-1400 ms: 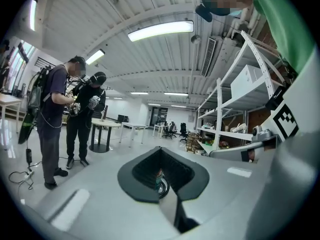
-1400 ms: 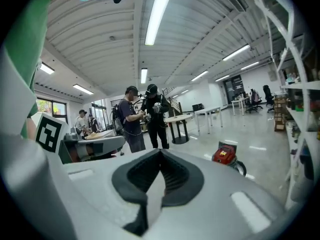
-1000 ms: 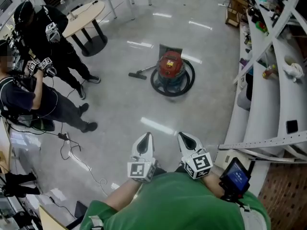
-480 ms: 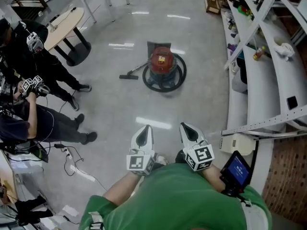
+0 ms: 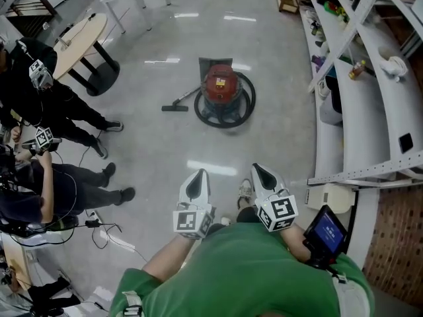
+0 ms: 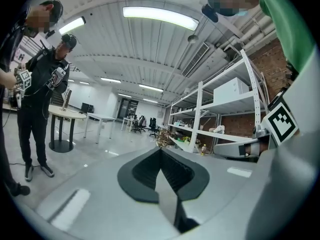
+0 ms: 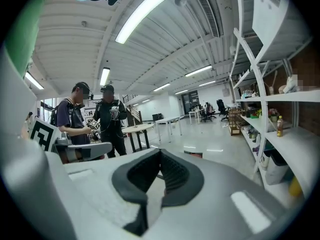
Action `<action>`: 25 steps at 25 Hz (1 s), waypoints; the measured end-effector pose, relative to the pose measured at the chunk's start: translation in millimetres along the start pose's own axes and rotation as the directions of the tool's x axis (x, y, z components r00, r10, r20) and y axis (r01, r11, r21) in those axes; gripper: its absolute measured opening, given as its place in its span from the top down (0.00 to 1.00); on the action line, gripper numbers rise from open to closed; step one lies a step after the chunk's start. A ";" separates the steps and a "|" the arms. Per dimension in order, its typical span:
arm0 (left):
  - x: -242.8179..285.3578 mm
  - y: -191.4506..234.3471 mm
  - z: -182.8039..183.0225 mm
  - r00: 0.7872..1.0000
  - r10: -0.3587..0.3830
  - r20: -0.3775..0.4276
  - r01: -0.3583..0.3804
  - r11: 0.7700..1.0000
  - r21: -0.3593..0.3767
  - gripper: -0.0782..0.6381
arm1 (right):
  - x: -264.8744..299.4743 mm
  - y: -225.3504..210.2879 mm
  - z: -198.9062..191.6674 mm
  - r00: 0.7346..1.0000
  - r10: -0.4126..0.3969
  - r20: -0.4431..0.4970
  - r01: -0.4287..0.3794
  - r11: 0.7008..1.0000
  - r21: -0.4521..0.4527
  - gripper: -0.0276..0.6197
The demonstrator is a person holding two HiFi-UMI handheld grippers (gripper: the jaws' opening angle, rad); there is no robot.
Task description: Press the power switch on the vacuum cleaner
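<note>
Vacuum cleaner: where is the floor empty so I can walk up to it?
Bare floor runs from the left gripper and right gripper up to the vacuum cleaner, and between it and the shelves. The left is crowded: people, cables, round table, floor nozzle.

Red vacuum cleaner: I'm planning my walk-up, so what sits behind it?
A dark grey rectangular panel shows just beyond the red canister vacuum cleaner; the canister covers its near edge.
</note>
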State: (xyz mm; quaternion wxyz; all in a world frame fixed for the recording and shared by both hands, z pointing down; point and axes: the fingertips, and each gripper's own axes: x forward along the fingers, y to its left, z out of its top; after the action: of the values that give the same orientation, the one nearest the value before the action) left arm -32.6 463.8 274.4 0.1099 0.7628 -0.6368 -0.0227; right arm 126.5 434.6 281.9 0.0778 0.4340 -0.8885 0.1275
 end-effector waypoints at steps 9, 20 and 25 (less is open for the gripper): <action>82.9 9.5 5.5 1.000 -0.002 -0.007 0.003 1.000 0.019 0.88 | 55.6 -55.4 24.0 1.000 -0.008 0.001 0.008 1.000 0.012 0.95; 180.6 8.2 23.1 0.999 0.016 -0.037 -0.015 0.999 0.031 0.88 | 119.2 -124.8 50.3 1.000 0.015 -0.020 -0.014 0.999 0.034 0.95; 210.3 23.6 25.5 0.998 0.029 -0.051 -0.028 0.999 0.035 0.88 | 148.7 -137.1 53.1 0.999 0.021 -0.035 -0.019 0.999 0.044 0.95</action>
State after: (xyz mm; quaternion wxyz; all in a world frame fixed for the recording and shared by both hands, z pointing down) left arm -20.4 251.0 276.3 0.1134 0.7558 -0.6449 0.0094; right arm 142.6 226.2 290.0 0.0829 0.4244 -0.8882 0.1555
